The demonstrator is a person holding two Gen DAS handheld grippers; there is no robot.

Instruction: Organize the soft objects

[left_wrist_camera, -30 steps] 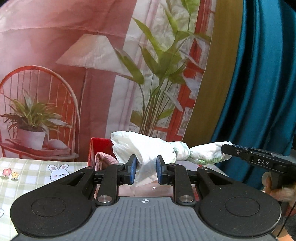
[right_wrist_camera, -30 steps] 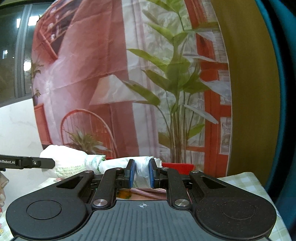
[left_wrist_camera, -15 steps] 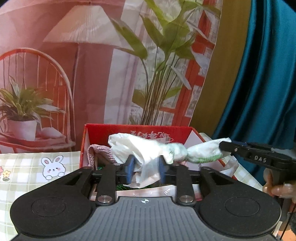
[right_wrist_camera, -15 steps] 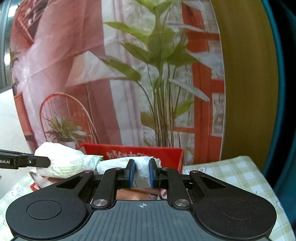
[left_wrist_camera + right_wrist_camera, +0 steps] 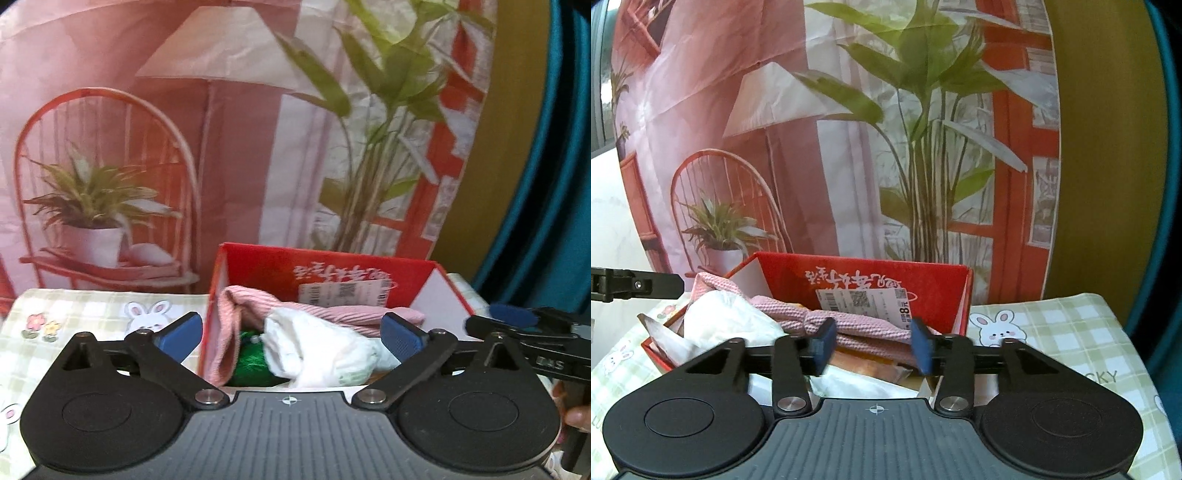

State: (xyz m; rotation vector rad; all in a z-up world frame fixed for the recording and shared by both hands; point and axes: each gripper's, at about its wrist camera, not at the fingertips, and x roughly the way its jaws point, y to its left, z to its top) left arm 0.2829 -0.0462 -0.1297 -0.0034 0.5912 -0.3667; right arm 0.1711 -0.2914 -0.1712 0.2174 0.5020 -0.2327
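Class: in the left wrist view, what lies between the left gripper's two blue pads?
A white knotted bag, resting in the red box on pink knit cloth, between the left gripper's just-opened, untouching pads.

Red box [image 5: 258, 269], pink ribbed cloth [image 5: 295, 308]

1 red box [image 5: 332, 273] — 1 white bundle [image 5: 314, 347], 1 pink cloth [image 5: 258, 306], 2 grippers.
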